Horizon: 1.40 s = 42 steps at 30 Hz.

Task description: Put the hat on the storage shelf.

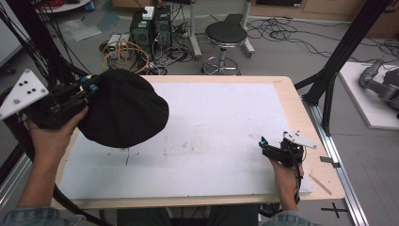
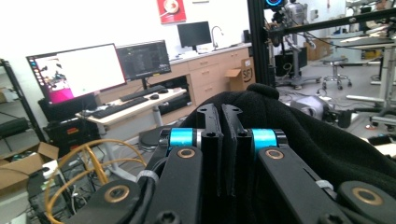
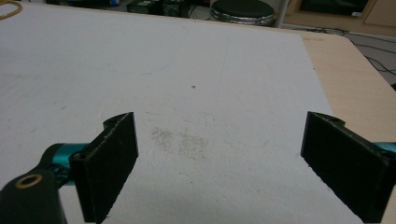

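One claw, my left gripper (image 1: 89, 88), was clenched on the soft black knitted cloth cap (image 1: 123, 109), lifting it over the white foam board's (image 1: 221, 141) left edge so it hung free. My right gripper (image 1: 264, 144) rested released, jaws wide, low at the board's right side, kept clear.

Each gripper is black, with flat ribbed jaws, turquoise cylinders beside the jaws and brass-coloured rivets in the linkage arms. The left gripper (image 1: 89, 89) carries a grey triangular plate with black dots at its 9 o'clock side; the right gripper (image 1: 262, 142) has a smaller one at 3 o'clock. Blue denim sleeves cover the person's upper forearms, and a black cable trails from each gripper.
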Each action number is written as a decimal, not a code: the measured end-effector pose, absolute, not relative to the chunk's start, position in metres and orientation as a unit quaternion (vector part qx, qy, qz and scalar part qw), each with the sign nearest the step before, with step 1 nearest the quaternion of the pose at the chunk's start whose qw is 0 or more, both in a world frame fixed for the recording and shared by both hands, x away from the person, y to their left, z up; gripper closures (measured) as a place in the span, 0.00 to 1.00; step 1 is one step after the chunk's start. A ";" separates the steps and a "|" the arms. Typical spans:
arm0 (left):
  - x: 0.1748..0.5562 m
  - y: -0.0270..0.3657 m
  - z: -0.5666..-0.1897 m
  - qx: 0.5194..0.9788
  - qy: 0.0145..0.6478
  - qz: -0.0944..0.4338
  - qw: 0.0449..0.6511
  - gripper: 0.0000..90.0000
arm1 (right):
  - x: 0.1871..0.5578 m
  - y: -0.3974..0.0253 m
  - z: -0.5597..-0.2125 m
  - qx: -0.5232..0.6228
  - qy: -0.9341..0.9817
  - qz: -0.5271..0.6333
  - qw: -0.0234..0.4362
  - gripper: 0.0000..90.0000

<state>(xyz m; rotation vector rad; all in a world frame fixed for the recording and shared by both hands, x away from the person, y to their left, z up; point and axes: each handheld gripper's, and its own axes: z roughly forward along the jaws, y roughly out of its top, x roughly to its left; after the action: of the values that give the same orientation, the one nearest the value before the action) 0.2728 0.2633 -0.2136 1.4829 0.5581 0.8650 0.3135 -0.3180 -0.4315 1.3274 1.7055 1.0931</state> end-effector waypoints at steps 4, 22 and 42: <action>0.274 0.269 -0.203 0.637 0.246 0.383 0.622 0.96 | 0.314 -0.318 -0.432 0.514 0.659 0.423 0.351 0.12; 0.293 0.290 -0.155 0.607 0.271 0.415 0.621 0.96 | 0.315 -0.319 -0.432 0.516 0.658 0.423 0.349 0.12; 0.333 0.300 -0.133 0.570 0.305 0.453 0.614 0.96 | 0.314 -0.322 -0.433 0.520 0.656 0.425 0.346 0.12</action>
<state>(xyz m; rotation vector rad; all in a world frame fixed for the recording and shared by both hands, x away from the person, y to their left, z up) 0.3328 0.3003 -0.1327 1.3132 0.7038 1.0436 0.3143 -0.3216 -0.4333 1.3482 1.7015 1.1017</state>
